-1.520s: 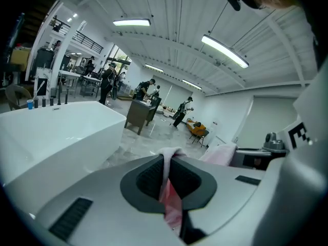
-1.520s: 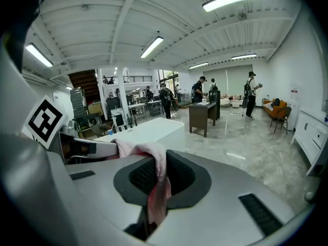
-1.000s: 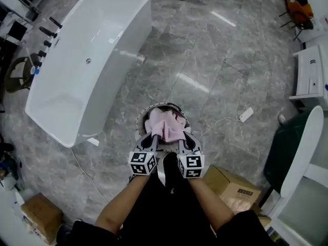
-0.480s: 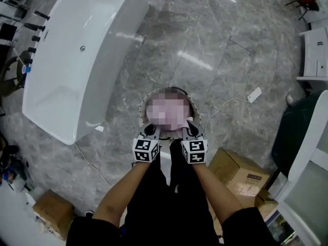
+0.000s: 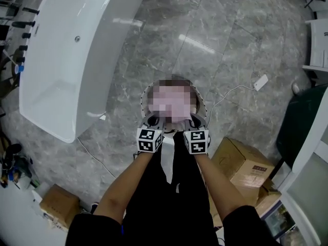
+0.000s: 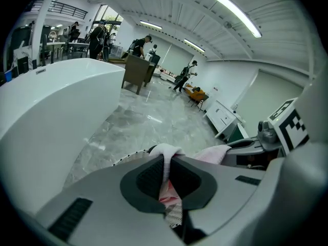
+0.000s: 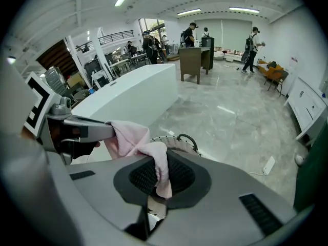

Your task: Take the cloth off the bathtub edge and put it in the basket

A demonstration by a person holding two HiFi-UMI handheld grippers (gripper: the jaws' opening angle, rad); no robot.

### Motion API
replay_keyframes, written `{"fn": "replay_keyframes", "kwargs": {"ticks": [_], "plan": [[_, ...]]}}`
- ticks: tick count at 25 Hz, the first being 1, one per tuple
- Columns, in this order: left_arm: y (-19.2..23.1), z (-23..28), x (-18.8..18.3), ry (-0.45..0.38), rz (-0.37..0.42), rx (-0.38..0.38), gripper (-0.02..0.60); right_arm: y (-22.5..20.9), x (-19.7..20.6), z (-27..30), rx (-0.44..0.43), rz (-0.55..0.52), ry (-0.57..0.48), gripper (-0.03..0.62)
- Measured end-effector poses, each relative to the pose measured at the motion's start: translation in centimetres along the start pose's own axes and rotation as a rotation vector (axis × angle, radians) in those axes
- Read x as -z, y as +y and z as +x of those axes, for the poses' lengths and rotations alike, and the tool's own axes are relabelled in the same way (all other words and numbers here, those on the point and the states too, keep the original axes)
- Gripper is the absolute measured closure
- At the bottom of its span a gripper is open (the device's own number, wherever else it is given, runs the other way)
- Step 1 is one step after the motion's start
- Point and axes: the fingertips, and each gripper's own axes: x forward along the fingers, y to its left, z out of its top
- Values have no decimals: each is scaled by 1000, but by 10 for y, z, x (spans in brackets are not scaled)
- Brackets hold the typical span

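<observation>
Cloth (image 7: 154, 158) bunched over basket (image 5: 144, 99), pinched at two spots: clamped in closed jaws of left gripper (image 6: 166, 176) and of right gripper (image 7: 156, 176). Both side by side at basket's near rim. Bathtub (image 5: 66, 60) left of basket, apart.

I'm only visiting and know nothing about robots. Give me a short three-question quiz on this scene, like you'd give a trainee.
1. True or false: the bathtub stands at the left of the head view.
2. The pink cloth is pinched by: A) no gripper, B) one gripper, C) both grippers.
3. Fill in: the cloth is being held over the ____.

Key:
1. True.
2. C: the left gripper and the right gripper are each shut on a fold of it.
3. The basket, whose white rim shows just beyond the jaws.
</observation>
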Motion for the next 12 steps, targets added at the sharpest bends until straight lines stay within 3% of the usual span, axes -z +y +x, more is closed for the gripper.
{"fn": "replay_keyframes", "kwargs": {"ticks": [7,10,12], "plan": [[18,28,15,94,64,-22,549,-17,31,33,40,19,123,552],[19,38,18,118,77,-19,498,-30,37,37,41,38,148,470],[22,41,21,135,82,-18,480,-31,39,40,21,44,159,453]]}}
